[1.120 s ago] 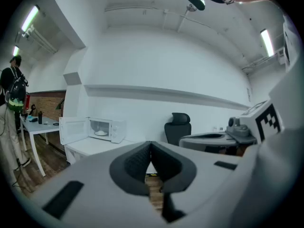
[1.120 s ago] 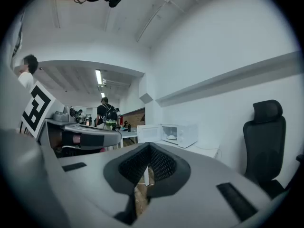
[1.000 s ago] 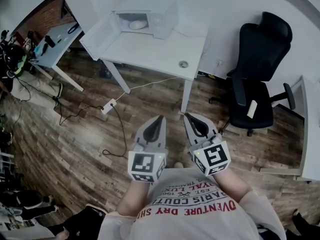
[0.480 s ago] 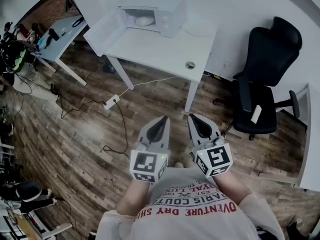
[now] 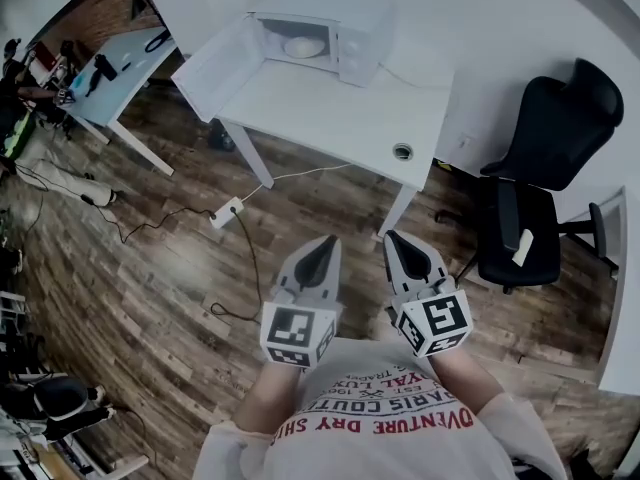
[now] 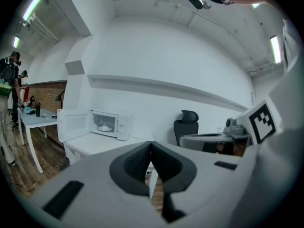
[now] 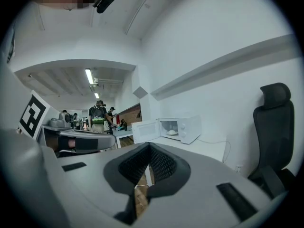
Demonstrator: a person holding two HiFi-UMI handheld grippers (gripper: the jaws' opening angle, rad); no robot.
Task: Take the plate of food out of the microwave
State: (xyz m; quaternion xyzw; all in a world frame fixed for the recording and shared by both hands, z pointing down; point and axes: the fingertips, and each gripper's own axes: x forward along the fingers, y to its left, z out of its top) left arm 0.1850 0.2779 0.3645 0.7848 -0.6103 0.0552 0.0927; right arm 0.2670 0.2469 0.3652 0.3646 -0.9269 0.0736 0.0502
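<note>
The plate of food sits inside the microwave, a pale mound seen through the cavity opening. The door is already swung wide to the left, so nothing blocks the way in. The microwave stands at the back of the white worktop, whose front is otherwise bare apart from a round cable hole.

What changes over the last second is the distance. In the head view the worktop and microwave sit lower and larger than they did a second ago, and the black chair slides down to the right — the person is walking toward the worktop across the wooden floor.

The left gripper and right gripper are held side by side in front of the chest, as before. Each one has its fingers pressed together and holds nothing; both gripper views show the pads meeting with only floor behind them.

For the task, this is approach only — both grippers are well apart from the plate. The fingers probably need to open before either can take the plate's rim.
</note>
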